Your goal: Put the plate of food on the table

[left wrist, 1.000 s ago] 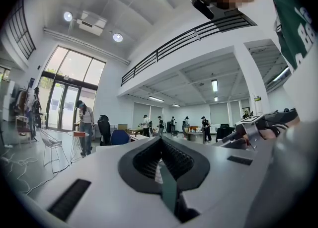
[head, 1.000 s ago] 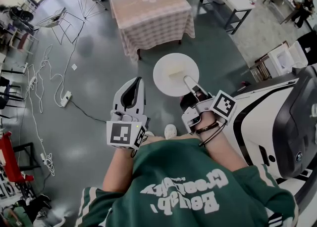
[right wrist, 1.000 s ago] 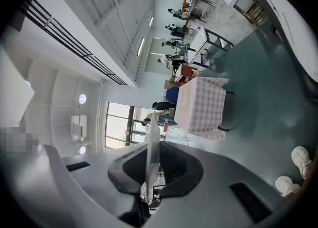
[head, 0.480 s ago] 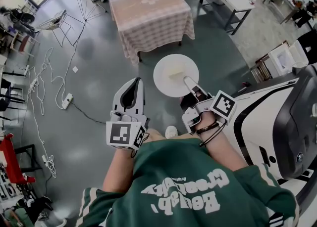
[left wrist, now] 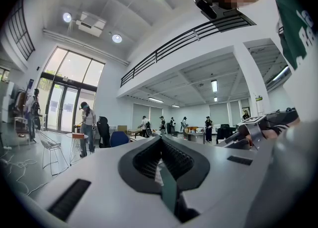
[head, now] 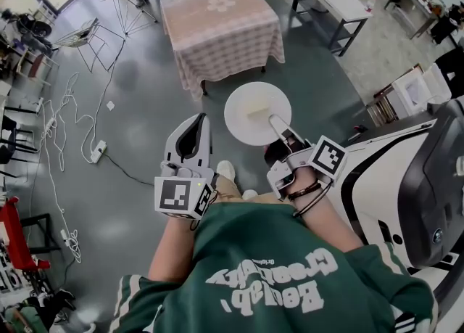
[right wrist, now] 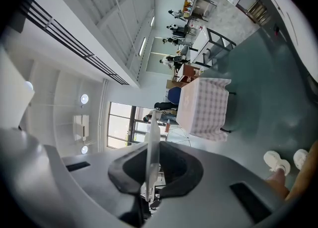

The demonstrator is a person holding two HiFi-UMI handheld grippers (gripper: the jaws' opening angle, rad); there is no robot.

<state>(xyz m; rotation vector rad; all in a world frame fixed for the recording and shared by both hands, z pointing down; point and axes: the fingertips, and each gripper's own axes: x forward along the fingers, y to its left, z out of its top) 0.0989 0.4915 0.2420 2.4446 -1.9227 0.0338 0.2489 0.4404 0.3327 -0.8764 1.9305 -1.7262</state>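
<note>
Well off to the left of the left gripper (head: 199,122), loose white cables (head: 64,117) trail over the grey floor (head: 138,150). That gripper juts straight ahead from a bare forearm held in front of the torso. Its marker cube faces the person, and its jaws are clenched together with nothing between them. Just to its right, the right gripper (head: 275,120) reaches forward and a little leftward from a wrist wearing a dark band. Its jaws are clamped on the near rim of the round white plate (head: 255,110), which lies level ahead of the jaws and above the floor with a pale piece of food (head: 259,109) on it. Beyond the plate's far edge is a strip of open floor, then the near edge of the square table under a pink checked cloth (head: 220,21). Close on the right gripper's right side bulks a large white-and-black machine body (head: 406,172).
</note>
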